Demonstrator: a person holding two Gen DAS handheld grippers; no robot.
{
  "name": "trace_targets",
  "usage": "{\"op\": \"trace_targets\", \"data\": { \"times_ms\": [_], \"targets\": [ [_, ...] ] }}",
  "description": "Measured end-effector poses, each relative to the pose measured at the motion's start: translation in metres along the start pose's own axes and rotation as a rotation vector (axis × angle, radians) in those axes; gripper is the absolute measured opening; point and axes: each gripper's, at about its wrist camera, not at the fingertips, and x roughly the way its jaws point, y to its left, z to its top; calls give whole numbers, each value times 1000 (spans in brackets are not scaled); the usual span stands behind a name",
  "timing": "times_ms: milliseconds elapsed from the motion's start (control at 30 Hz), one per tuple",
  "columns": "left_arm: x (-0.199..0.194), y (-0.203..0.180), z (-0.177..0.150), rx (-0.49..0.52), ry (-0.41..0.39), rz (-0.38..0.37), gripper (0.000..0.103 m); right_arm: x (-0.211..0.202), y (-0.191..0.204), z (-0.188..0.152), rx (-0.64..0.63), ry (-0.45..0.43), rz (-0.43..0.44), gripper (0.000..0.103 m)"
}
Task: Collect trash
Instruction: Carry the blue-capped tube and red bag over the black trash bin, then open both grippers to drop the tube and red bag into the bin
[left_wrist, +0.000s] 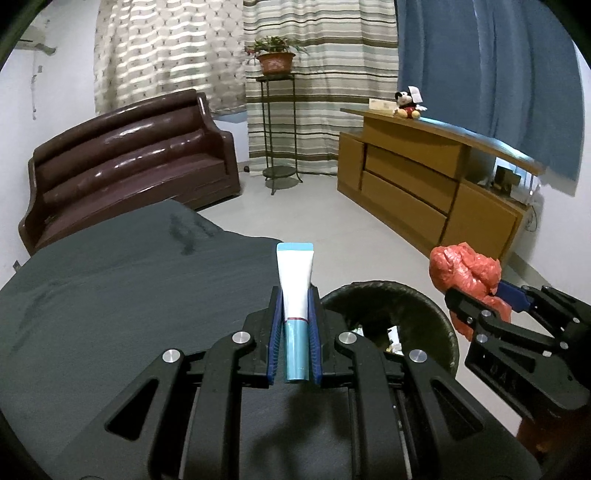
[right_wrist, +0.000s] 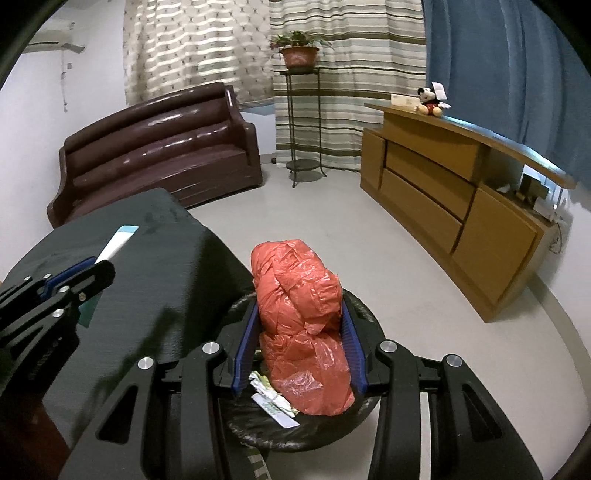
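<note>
left gripper (left_wrist: 295, 295) clamped on a white and teal tube (left_wrist: 295, 280) over the dark table (left_wrist: 110, 295), right gripper (right_wrist: 301, 310) gripping a crumpled red plastic bag (right_wrist: 299, 295) above the black-lined trash bin (right_wrist: 364, 306)

Each scene is seen from close behind a gripper, looking forward and down. The sofa (left_wrist: 125, 162), cabinet (left_wrist: 424, 184) and bin (left_wrist: 439, 306) are shared by both views.

Brown sofa (left_wrist: 129, 162), wooden cabinet (left_wrist: 424, 184), potted plant (left_wrist: 275, 55)
</note>
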Motion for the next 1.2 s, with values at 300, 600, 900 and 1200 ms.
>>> {"op": "trace_targets", "data": {
  "times_ms": [300,600,900,1200],
  "targets": [
    [31,-21,4,30,33,-1,14,10,-11,-4,20,2,-18,42],
    [45,-23,0,35,64,15,43,18,-15,-4,40,-8,-24,49],
    [38,-18,-1,16,54,25,61,10,-16,-3,38,-22,-46,52],
    [8,-3,-8,-16,35,41,72,-13,-10,-6,20,-53,-48,59]
  ]
}}
